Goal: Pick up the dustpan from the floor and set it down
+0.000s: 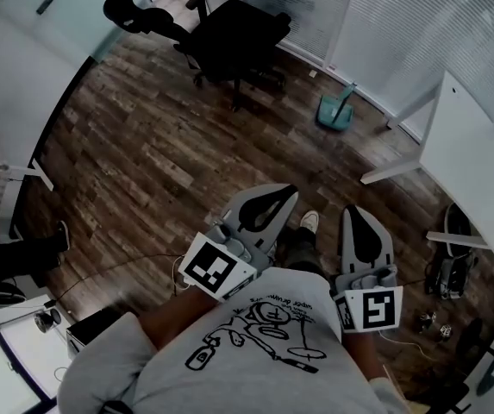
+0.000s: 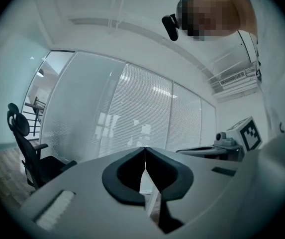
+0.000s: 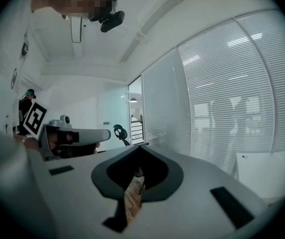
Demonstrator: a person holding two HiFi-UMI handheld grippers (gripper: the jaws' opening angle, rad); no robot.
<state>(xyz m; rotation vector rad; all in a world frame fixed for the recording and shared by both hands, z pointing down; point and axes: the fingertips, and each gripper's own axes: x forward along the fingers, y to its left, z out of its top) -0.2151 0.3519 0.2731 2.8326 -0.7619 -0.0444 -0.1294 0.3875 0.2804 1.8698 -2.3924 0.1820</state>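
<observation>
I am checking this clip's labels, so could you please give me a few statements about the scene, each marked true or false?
1. The dustpan is on the floor, close to the blinds. True.
2. The left gripper holds the dustpan. False: it is shut on nothing, and the dustpan is far ahead of it.
3. The right gripper is shut and empty. True.
4. In the head view the chair stands to the right of the dustpan. False: it stands to its left.
</observation>
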